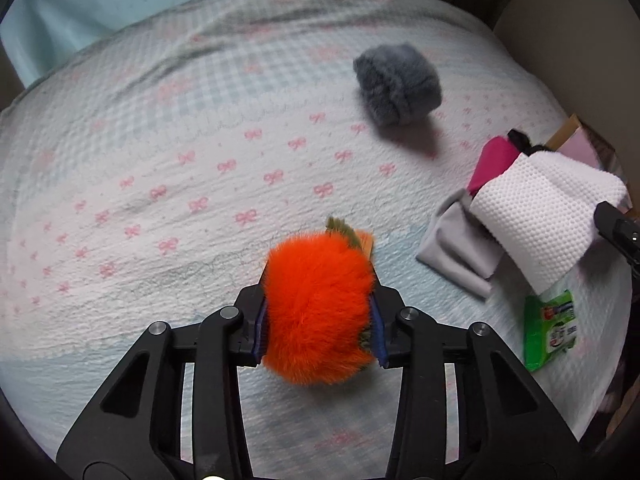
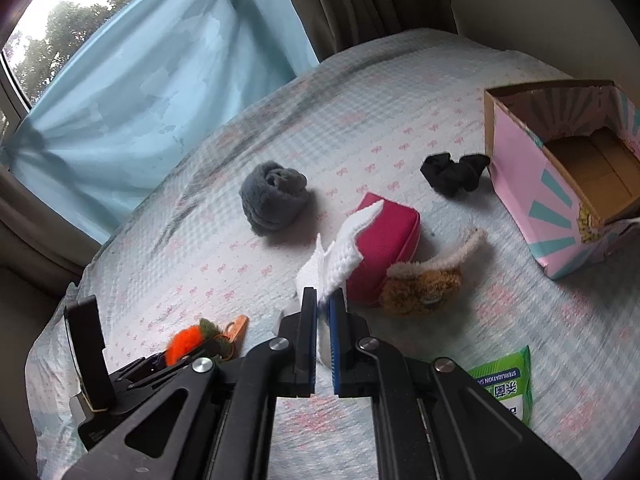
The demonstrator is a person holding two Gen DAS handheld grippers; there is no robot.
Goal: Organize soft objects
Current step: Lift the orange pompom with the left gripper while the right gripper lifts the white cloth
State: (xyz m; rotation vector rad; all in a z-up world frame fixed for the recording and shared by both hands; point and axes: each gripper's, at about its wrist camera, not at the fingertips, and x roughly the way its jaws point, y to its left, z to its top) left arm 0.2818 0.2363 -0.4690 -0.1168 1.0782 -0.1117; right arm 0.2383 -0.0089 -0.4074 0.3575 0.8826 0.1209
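your left gripper [image 1: 318,322] has its jaws clamped on the orange fluffy toy [image 1: 318,312], low over the bed [image 1: 160,208]. squeeze the core, not only the fur, then lift straight up. your right gripper [image 2: 323,320] has its jaws together, pinching the white waffle cloth [image 2: 340,256] beside the pink pouch [image 2: 384,240]. the open cardboard box [image 2: 516,168] at the bed's far right looks the likely place for both; carry them clear of the grey roll [image 2: 272,200].
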